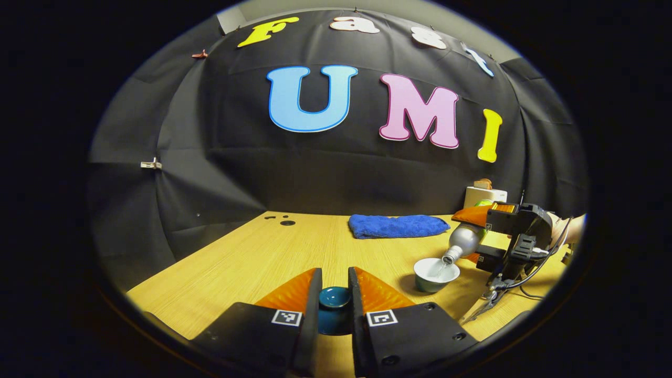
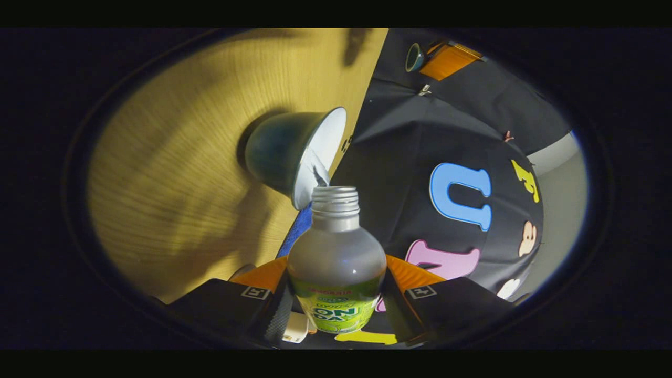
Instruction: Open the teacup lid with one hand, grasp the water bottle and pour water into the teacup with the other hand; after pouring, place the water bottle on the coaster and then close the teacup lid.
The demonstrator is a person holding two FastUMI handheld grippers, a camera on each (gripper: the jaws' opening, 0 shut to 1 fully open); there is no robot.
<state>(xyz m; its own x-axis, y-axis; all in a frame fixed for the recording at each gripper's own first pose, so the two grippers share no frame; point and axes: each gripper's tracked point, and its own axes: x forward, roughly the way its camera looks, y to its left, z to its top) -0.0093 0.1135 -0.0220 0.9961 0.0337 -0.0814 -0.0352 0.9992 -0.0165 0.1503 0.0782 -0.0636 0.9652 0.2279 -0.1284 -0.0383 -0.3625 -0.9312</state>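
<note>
right claw clamped on tilted water bottle over teacup, left claw gripping lid

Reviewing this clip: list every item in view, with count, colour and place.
Round teal ceramic teacup lid: one, between left gripper's fingers.
White-lined teal teacup: one, on table, right side, under the bottle mouth.
Clear plastic water bottle: one, green label, tipped, pouring.
Blue folded towel: one, table's far edge.
Wooden table: one, light yellow.
White box: one, far right.
Left gripper: orange fingers.
Right gripper: orange fingers, clamping bottle.
</note>
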